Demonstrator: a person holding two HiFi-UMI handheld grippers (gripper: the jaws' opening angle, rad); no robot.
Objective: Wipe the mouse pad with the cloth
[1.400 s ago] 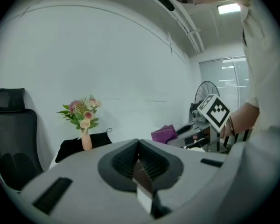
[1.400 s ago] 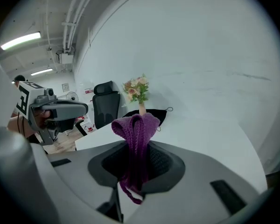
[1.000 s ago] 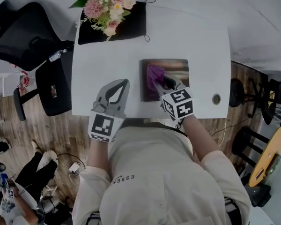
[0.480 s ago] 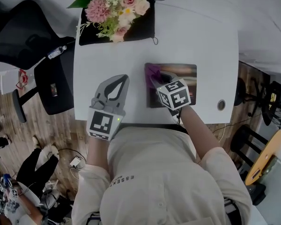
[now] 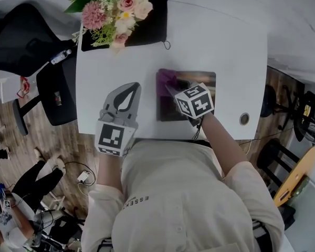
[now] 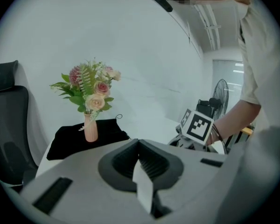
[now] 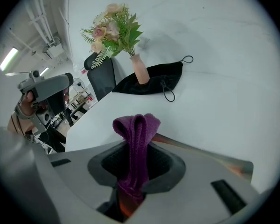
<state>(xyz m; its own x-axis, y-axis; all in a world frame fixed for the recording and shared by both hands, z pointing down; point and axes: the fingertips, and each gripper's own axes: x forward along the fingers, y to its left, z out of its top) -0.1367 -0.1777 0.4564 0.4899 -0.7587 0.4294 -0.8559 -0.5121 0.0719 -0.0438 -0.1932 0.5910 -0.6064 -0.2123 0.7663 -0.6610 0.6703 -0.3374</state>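
The dark mouse pad (image 5: 202, 83) lies on the white table (image 5: 220, 41) in front of the person. A purple cloth (image 5: 167, 79) rests on the pad's far left corner. My right gripper (image 5: 174, 90) is shut on that cloth, its marker cube over the pad's middle. In the right gripper view the folded cloth (image 7: 136, 125) stands up out of the right gripper (image 7: 135, 149), with the mouse pad (image 7: 205, 157) just beyond. My left gripper (image 5: 133, 86) rests shut on the table left of the pad, holding nothing. The left gripper (image 6: 140, 146) shows its jaws closed together.
A vase of flowers (image 5: 113, 9) stands on a black pouch (image 5: 147, 28) at the table's far left. A round cable hole (image 5: 244, 118) sits near the front right corner. A black office chair (image 5: 26, 35) stands to the left, stools to the right.
My right gripper has pushed the cloth away from the person, toward the pad's far left corner. The left gripper has stayed put. The head camera has shifted slightly.
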